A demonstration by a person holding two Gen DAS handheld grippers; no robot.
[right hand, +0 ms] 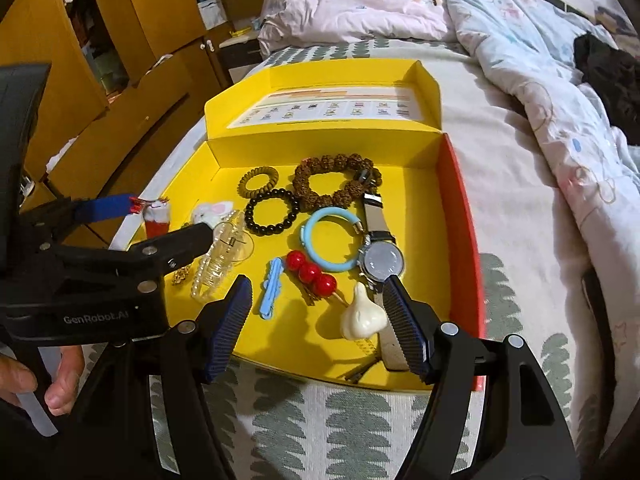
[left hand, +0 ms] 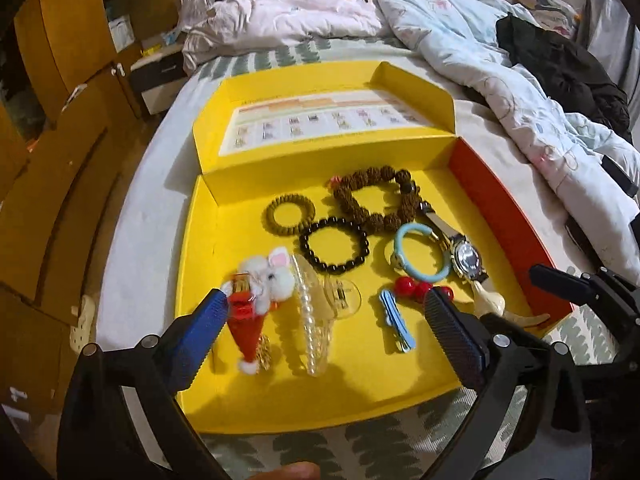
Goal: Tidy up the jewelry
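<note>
jewelry (left hand: 335,250) in yellow box (left hand: 208,240)

Your left gripper (left hand: 324,320) hides part of the red Santa hat charm (left hand: 248,330), and the plush rabbit (left hand: 266,276) there is blurred. In the right wrist view the watch (right hand: 380,262) strap goes behind the right gripper (right hand: 320,322). The printed card (left hand: 320,120) in the lid is too small to read.

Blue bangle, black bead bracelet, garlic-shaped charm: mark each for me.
Blue bangle (right hand: 320,266): right wrist view, lower rim.
Black bead bracelet (left hand: 311,257): left wrist view, left-hand beads.
Garlic-shaped charm (right hand: 362,320): right wrist view, bulb's middle.
</note>
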